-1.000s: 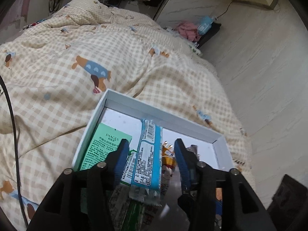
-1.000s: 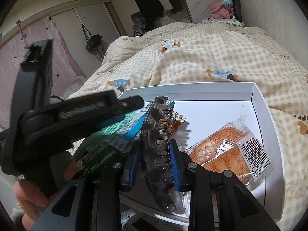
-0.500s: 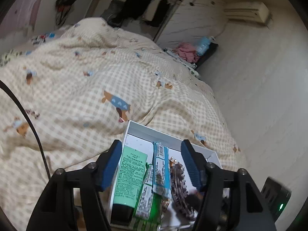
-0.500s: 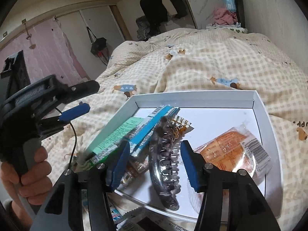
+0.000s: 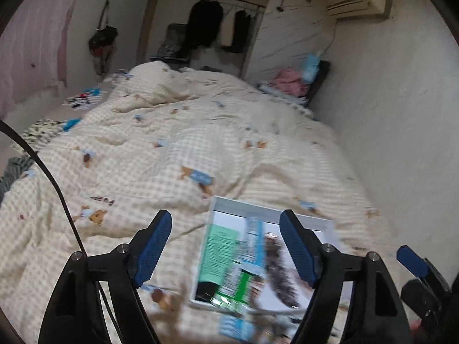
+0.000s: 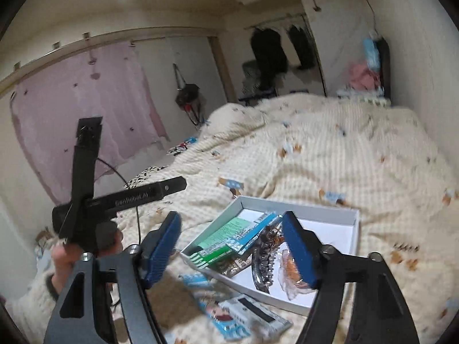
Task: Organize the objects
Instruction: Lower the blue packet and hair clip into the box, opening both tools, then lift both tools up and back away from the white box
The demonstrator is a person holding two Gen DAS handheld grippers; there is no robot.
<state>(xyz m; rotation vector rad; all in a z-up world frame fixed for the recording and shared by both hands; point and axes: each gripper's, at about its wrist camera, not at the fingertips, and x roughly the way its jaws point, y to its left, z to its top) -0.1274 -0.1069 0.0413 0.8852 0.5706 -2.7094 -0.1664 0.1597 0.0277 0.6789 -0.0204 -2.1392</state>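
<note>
A white shallow box (image 5: 268,209) (image 6: 351,220) lies on the checked duvet. Inside it are a green tube (image 5: 218,253) (image 6: 226,232), a blue packet (image 5: 255,240) (image 6: 252,233), a dark hair claw (image 5: 279,272) (image 6: 262,263) and an orange snack packet (image 6: 292,272). My left gripper (image 5: 226,249) is open and empty, raised above and behind the box. My right gripper (image 6: 232,250) is open and empty, raised above the box's near side. The left gripper's body (image 6: 94,200) shows in the right wrist view, held by a hand.
A blue and white packet (image 6: 238,318) lies on the duvet (image 5: 172,149) just in front of the box. The wall (image 5: 401,114) runs along the bed's right side. Clothes hang on a rail (image 5: 218,25) at the far end. A black cable (image 5: 57,195) hangs at left.
Both grippers let go, opened wide and pulled up and back from the box. The blue packet and the hair claw now lie in the box.
</note>
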